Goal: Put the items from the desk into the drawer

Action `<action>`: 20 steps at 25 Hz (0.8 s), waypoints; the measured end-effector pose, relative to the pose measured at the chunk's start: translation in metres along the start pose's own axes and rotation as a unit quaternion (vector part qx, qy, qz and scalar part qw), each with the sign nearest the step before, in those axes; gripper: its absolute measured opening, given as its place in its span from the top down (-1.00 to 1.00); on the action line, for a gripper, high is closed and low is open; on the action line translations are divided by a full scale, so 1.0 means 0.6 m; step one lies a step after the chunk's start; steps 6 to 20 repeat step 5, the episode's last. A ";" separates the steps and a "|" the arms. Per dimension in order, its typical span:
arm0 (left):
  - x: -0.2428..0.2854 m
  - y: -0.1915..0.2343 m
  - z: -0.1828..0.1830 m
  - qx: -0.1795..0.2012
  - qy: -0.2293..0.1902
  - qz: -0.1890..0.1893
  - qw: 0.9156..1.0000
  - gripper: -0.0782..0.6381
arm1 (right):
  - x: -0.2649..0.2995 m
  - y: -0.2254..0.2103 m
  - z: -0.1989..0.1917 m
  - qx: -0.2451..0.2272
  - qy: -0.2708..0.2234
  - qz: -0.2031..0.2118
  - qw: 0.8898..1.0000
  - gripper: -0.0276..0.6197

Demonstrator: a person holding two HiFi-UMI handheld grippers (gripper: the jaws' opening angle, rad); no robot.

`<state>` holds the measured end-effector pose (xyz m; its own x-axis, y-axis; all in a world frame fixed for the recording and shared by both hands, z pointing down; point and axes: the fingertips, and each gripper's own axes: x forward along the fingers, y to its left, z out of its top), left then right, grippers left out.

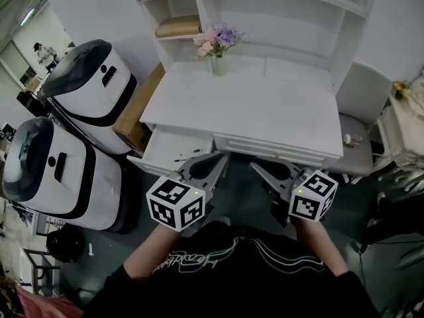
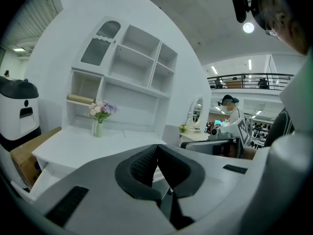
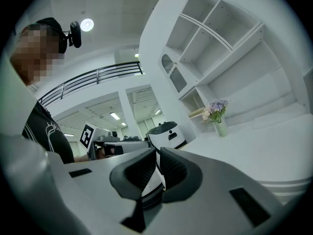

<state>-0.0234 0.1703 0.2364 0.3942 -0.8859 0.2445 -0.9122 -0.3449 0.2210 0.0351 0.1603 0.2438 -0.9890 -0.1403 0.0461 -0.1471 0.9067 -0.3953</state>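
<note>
The white desk (image 1: 265,105) carries only a vase of flowers (image 1: 217,45) at its back. Its left drawer (image 1: 165,152) is pulled open, and a thin dark pen-like item (image 1: 187,156) lies inside. Both grippers hang in front of the desk's front edge, close to the person's body. My left gripper (image 1: 222,158) points toward the open drawer's right side, shut with nothing between its pads (image 2: 146,163). My right gripper (image 1: 256,167) sits below the closed right drawer (image 1: 271,150), also shut and empty. The flowers (image 2: 100,111) show in the left gripper view too.
Two white, dark-topped machines (image 1: 86,88) (image 1: 53,171) stand left of the desk, with a cardboard box (image 1: 136,111) between them and it. A grey chair (image 1: 354,144) is at the right. A tan object (image 1: 177,25) lies on the hutch shelf.
</note>
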 end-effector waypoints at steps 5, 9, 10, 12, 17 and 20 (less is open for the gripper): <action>-0.002 -0.014 0.001 -0.002 -0.002 0.000 1.000 0.72 | -0.010 0.006 0.007 -0.006 0.000 0.004 1.000 0.74; -0.002 -0.014 0.001 -0.002 -0.002 0.000 1.000 0.72 | -0.010 0.006 0.007 -0.006 0.000 0.004 1.000 0.74; -0.002 -0.014 0.001 -0.002 -0.002 0.000 1.000 0.72 | -0.010 0.006 0.007 -0.006 0.000 0.004 1.000 0.74; -0.002 -0.014 0.001 -0.002 -0.002 0.000 1.000 0.72 | -0.010 0.006 0.007 -0.006 0.000 0.004 1.000 0.74; -0.002 -0.014 0.001 -0.002 -0.002 0.000 1.000 0.72 | -0.010 0.006 0.007 -0.006 0.000 0.004 1.000 0.74; -0.002 -0.014 0.001 -0.002 -0.002 0.000 1.000 0.72 | -0.010 0.006 0.007 -0.006 0.000 0.004 1.000 0.74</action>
